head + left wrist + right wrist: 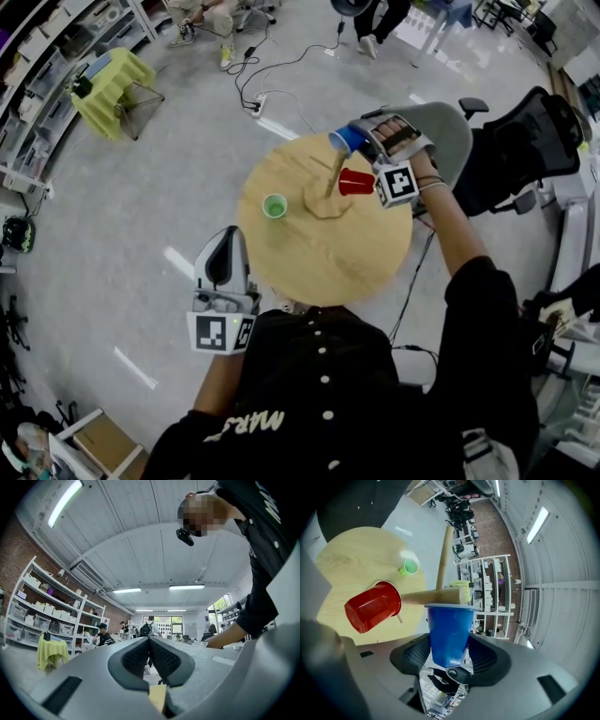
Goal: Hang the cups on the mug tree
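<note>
On the round wooden table (309, 272) stands the wooden mug tree (328, 195), with a red cup (356, 182) hanging on one of its pegs. My right gripper (361, 139) reaches in from the far right and is shut on a blue cup (345, 141). In the right gripper view the blue cup (450, 630) sits between the pads of the right gripper (451, 645), its rim close against the end of a peg of the mug tree (440, 595), beside the red cup (372, 606). A small green cup (274, 206) stands upright on the table. My left gripper (225, 242) is shut and empty at the near left edge.
A black office chair (525, 141) stands right of the table. A yellow-draped cart (112, 84) and shelves are at the far left. A power strip with cables (258, 103) lies on the floor beyond the table. The left gripper (149, 641) points out into the room.
</note>
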### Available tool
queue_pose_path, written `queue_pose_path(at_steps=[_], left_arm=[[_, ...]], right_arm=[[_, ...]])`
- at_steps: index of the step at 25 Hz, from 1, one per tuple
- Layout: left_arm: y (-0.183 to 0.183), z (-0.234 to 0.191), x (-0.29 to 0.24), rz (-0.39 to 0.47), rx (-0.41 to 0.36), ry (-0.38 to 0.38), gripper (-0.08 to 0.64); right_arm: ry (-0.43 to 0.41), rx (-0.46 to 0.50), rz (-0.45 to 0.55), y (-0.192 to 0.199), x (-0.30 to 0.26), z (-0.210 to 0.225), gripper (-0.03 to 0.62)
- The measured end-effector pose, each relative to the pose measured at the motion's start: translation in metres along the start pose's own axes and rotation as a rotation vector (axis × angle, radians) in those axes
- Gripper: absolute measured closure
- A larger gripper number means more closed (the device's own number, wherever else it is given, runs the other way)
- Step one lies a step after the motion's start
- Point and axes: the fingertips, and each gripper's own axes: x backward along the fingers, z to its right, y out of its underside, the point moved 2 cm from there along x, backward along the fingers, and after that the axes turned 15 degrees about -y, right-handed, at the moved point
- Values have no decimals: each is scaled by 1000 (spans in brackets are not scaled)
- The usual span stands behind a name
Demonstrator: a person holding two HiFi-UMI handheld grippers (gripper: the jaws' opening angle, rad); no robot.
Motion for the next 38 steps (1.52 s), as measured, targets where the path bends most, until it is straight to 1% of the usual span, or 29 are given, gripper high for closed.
queue_pose_path(at_steps=[2, 4, 6, 9, 13, 16, 21, 25, 26, 28, 31, 33, 35, 38], left_arm=[[0, 0, 1, 0, -1, -4, 566], [2, 1, 3, 0, -2, -7, 566], [3, 3, 3, -2, -4, -11, 566], [1, 6, 1, -6, -6, -9, 566], [3, 16, 1, -10, -15, -11, 566], [7, 25, 1, -11, -25, -20, 566], [12, 34, -2, -15, -39, -40, 566], [15, 39, -9, -12, -39, -43, 566], [14, 39, -11, -7, -40, -41, 566], [13, 35, -16, 1, -38, -34, 566], [11, 24, -26, 5, -32, -17, 566], [11, 16, -33, 1, -30, 4, 566], [11, 10, -40, -2, -30, 31, 566], [11, -1, -49, -3, -32, 62, 566]], right_arm=[[-8, 13, -2, 0, 0, -3, 350], [3, 19, 4, -1, 1, -4, 344], [6, 9, 11, -2, 2, -5, 325], [9, -27, 35, -5, 4, -5, 311], [36, -48, 68, -9, 12, -7, 298], [67, -123, 98, -5, 24, -8, 298], [123, -363, 203, 2, 61, -6, 298], [142, -501, 274, 1, 78, -14, 298], [150, -548, 297, 0, 82, -14, 298], [167, -686, 365, -3, 92, -13, 297], [204, -955, 502, -7, 108, -9, 294], [232, -1115, 575, -12, 120, -8, 299], [247, -1226, 606, -18, 129, -14, 301], [254, -1314, 606, -28, 132, -28, 304]])
